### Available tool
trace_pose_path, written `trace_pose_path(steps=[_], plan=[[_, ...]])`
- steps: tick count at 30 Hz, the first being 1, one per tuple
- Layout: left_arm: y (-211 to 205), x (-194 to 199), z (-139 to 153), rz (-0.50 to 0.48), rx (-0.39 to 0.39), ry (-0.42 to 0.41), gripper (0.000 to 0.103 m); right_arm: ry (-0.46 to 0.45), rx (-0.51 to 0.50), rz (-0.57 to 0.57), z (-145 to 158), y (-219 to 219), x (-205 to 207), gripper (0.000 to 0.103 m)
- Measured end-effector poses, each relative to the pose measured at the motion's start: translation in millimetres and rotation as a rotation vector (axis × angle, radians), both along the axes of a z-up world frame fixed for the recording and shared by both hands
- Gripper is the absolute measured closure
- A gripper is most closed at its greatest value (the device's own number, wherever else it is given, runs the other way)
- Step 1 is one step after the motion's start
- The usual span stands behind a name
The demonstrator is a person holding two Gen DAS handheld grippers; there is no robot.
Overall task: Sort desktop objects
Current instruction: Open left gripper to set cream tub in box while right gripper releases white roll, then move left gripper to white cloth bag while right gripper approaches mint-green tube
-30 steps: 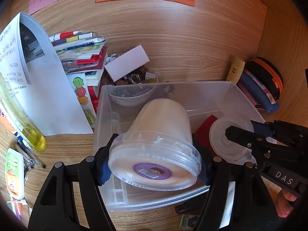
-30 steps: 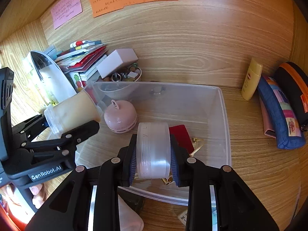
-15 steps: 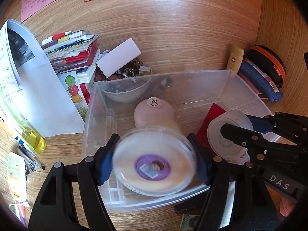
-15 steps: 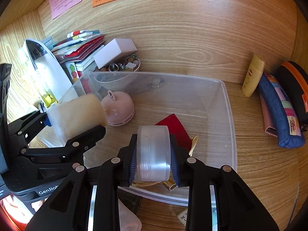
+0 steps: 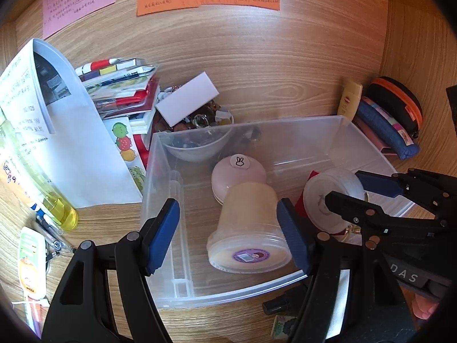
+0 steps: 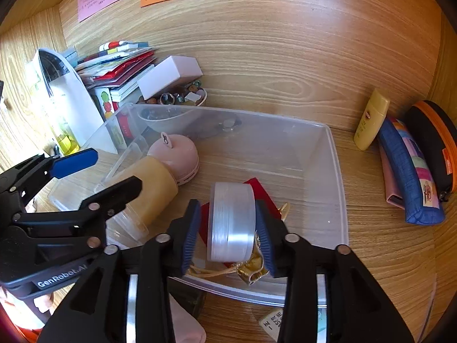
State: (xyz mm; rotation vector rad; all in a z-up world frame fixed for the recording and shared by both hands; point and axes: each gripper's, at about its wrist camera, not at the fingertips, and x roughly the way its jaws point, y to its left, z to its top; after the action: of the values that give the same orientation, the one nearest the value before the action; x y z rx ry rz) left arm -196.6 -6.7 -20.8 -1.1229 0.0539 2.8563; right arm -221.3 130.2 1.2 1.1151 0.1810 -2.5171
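A cream tub (image 5: 248, 220) lies on its side on the floor of the clear plastic bin (image 5: 285, 125), its base toward me. My left gripper (image 5: 227, 237) stands open around it, the left pad well clear of it. In the right wrist view the tub (image 6: 148, 188) rests against a pink round gadget (image 6: 174, 157). My right gripper (image 6: 227, 234) has its jaws opening. A clear round lidded container (image 6: 231, 220) stands on edge between them, with a gap at the left pad. It rests on a red card (image 6: 257, 185) and a gold pouch (image 6: 252, 268).
Behind the bin (image 6: 334, 171) sit a bowl of trinkets (image 5: 197, 143) and a white box (image 5: 187, 103). Books (image 5: 120, 91), a curled paper (image 5: 71, 143) and a yellow bottle (image 5: 61, 211) crowd the left. A sunscreen tube (image 6: 371, 120) and pencil cases (image 6: 411, 171) lie to the right.
The left gripper has let go of the cream tub, which now lies in the bin. The right gripper's pads have parted from the clear container.
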Motion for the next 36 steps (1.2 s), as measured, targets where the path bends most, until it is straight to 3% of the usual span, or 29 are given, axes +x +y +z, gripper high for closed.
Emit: trace_pose_path(steps=[7, 12, 14, 24, 36], plan=[[-7, 7, 16, 0.0, 0.015, 0.032, 0.027, 0.032, -0.024, 0.002, 17, 7, 9, 0.043], [-10, 24, 36, -0.009, 0.012, 0.092, 0.011, 0.111, -0.026, -0.005, 40, 12, 29, 0.026], [-9, 32, 41, -0.019, -0.002, 0.109, 0.01, 0.141, -0.025, -0.01, 48, 16, 37, 0.021], [4, 64, 43, -0.082, -0.021, 0.078, 0.006, 0.187, 0.002, -0.072, 60, 54, 63, 0.02], [30, 82, 1, -0.134, -0.048, -0.066, 0.006, 0.089, 0.126, -0.14, 13, 105, 65, 0.02]])
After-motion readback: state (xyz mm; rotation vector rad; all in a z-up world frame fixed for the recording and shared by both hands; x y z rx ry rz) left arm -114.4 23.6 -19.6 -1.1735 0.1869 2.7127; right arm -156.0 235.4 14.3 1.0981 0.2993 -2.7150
